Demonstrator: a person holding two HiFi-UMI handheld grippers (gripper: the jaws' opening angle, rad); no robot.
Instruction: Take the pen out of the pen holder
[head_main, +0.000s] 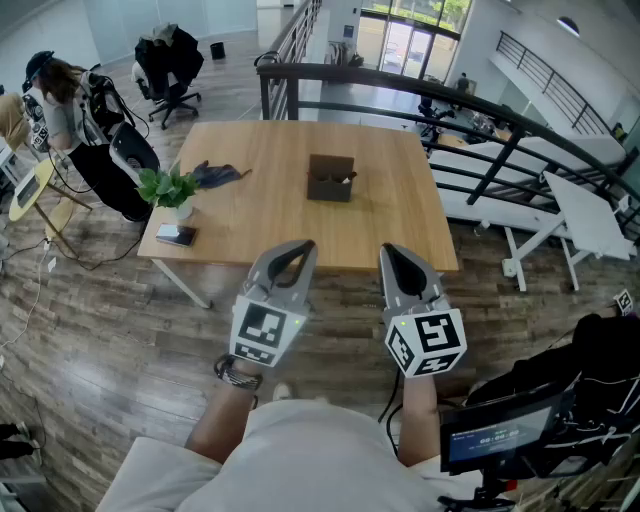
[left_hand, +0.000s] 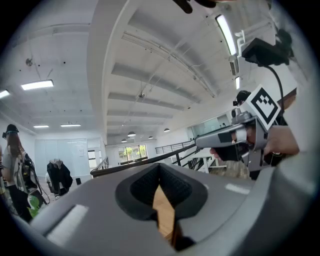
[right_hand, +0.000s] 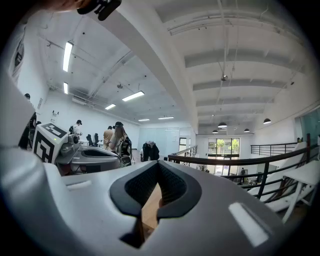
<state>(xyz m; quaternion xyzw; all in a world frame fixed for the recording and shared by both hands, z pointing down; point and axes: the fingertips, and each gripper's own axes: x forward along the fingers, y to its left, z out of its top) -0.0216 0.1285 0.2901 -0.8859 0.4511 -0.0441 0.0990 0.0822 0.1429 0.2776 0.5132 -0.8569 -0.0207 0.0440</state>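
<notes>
head view: pen holder on table — gripper views: left gripper, right gripper fingers clenched, empty.

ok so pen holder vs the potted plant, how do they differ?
Place: the pen holder stands in the middle of the table; the potted plant sits at its left edge. Look: the pen holder is a dark brown box; the potted plant is green leaves in a white pot. Shared: both upright and untouched; the left gripper and right gripper are shut and empty.
</notes>
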